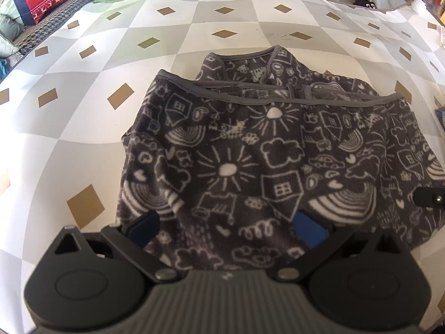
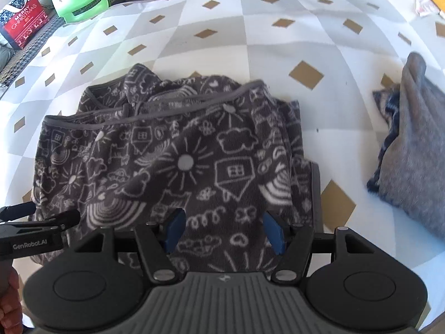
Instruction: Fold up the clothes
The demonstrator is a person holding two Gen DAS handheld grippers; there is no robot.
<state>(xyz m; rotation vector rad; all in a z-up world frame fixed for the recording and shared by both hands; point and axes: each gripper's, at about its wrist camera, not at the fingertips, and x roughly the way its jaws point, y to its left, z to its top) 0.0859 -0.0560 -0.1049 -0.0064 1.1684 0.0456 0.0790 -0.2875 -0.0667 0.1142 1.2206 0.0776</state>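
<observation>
A folded grey doodle-print garment (image 1: 250, 150) is spread on the checkered worktop (image 1: 83, 89). Both the left tongs (image 1: 226, 229) and right tongs (image 2: 224, 229) are held wide above it, nothing being gripped.

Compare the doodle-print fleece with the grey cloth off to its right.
The doodle-print fleece carries white drawings; the grey cloth is plain. The fleece lies folded and spread directly below the camera; the grey cloth sits bunched near the picture's edge, over something blue-patterned. Both rest on the checked tablecloth.

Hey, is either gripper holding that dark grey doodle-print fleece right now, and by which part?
Neither. The left gripper and right gripper are both open above the dark grey doodle-print fleece garment, fingers apart and not pinching it.
</observation>
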